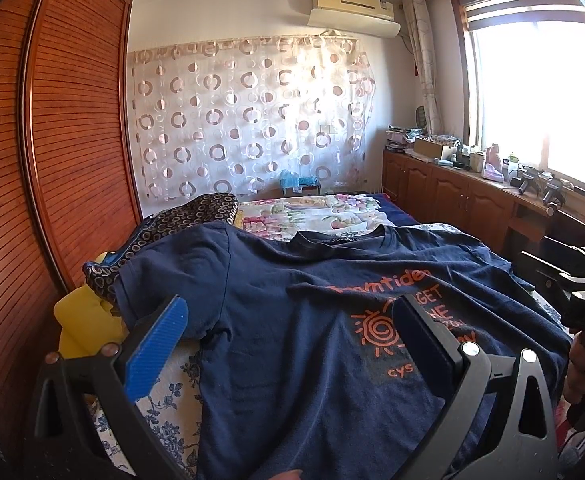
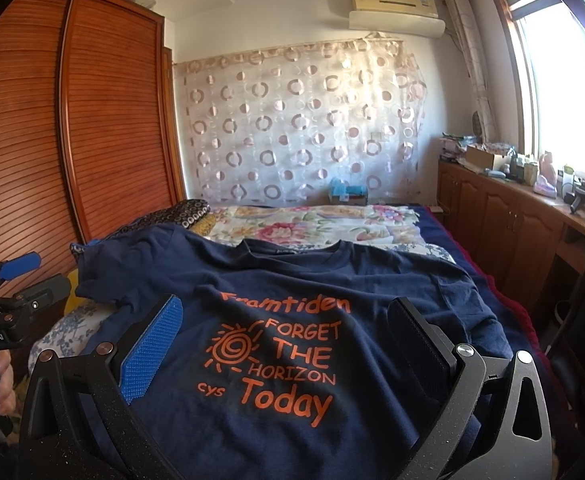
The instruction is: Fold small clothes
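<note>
A navy blue T-shirt (image 1: pixel 292 320) (image 2: pixel 292 280) with orange print lies spread front-up on the bed, collar toward the far wall, sleeves out to both sides. My left gripper (image 1: pixel 292 320) hovers open over the shirt's left half, nothing between its fingers. My right gripper (image 2: pixel 288 336) is open too, held above the printed chest. In the right wrist view the left gripper (image 2: pixel 16 268) shows at the left edge, held by a hand. The right gripper's body (image 1: pixel 572 280) shows at the right edge of the left wrist view.
The bed (image 2: pixel 312 220) carries a floral quilt beyond the shirt and a dark ring-patterned cloth (image 1: pixel 196 212) at the far left. A yellow item (image 1: pixel 80 320) lies by the wooden wardrobe (image 1: pixel 52 140). A wooden cabinet (image 2: pixel 512 216) with clutter runs under the window.
</note>
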Motion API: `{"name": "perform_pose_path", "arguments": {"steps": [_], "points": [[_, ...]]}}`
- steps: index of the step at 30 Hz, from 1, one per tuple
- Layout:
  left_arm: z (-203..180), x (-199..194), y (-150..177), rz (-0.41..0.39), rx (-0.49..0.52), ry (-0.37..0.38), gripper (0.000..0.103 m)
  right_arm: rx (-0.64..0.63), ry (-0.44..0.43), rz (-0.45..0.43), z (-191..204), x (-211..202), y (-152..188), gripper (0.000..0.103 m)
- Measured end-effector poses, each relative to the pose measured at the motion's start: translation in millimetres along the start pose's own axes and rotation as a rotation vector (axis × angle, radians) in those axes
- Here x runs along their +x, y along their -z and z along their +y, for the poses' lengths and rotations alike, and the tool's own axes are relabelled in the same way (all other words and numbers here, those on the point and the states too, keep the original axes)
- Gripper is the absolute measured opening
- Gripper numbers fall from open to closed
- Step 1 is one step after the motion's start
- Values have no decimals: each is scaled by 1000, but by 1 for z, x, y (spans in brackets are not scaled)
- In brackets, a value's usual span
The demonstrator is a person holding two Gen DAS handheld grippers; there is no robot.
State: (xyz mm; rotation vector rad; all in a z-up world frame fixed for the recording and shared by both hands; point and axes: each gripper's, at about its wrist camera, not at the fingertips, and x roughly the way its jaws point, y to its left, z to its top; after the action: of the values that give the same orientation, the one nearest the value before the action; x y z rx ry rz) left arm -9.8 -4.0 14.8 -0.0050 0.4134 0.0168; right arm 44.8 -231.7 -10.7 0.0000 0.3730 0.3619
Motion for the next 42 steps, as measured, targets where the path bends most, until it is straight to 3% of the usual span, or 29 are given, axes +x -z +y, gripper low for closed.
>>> {"name": "perform_pose_path", "arguments": {"steps": [42], "points": [[-5,-5,-4,-7,8,2,103,-1,-1,1,2,1,1,103]]}}
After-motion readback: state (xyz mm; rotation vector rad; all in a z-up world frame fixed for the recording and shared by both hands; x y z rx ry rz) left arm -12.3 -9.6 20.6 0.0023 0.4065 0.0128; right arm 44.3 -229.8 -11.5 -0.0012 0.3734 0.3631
